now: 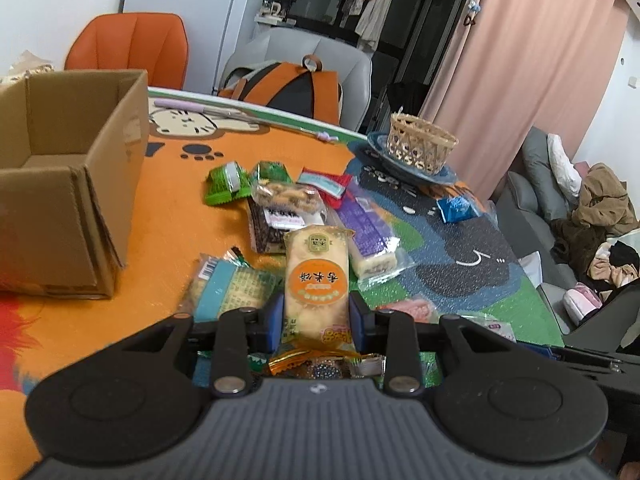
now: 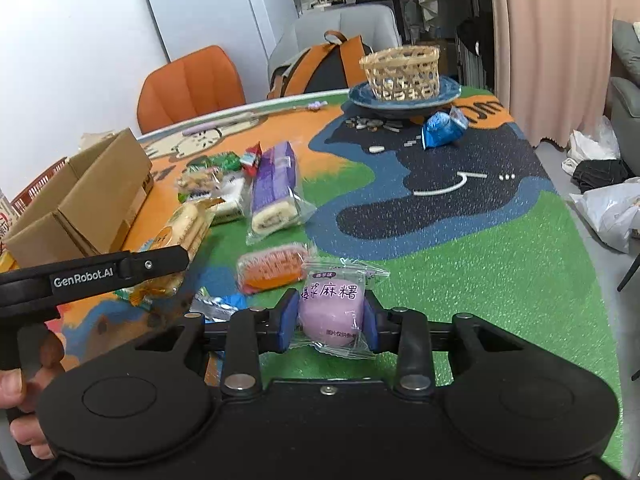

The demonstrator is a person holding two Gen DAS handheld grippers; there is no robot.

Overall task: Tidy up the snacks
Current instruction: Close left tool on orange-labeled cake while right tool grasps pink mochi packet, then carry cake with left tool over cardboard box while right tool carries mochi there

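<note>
My left gripper [image 1: 316, 318] is shut on a yellow rice cracker packet [image 1: 316, 276] with an orange oval label, which stands upright between the blue pads. The right wrist view shows that packet [image 2: 188, 224] from the side, just right of the open cardboard box [image 2: 80, 208]. My right gripper [image 2: 331, 322] is shut on a clear packet holding a round purple mochi [image 2: 331, 312], low over the green part of the table mat. More snack packets lie loose in the middle of the table: a purple roll cake [image 1: 368, 228], green packets [image 1: 224, 184] and a pink-orange packet [image 2: 272, 270].
The cardboard box [image 1: 60, 184] stands at the table's left. A woven basket [image 1: 420, 144] sits on a blue plate [image 1: 444, 178] at the far right, with a blue packet [image 1: 456, 206] in front of it. Behind the table are an orange chair [image 1: 132, 44] and a backpack [image 1: 288, 84].
</note>
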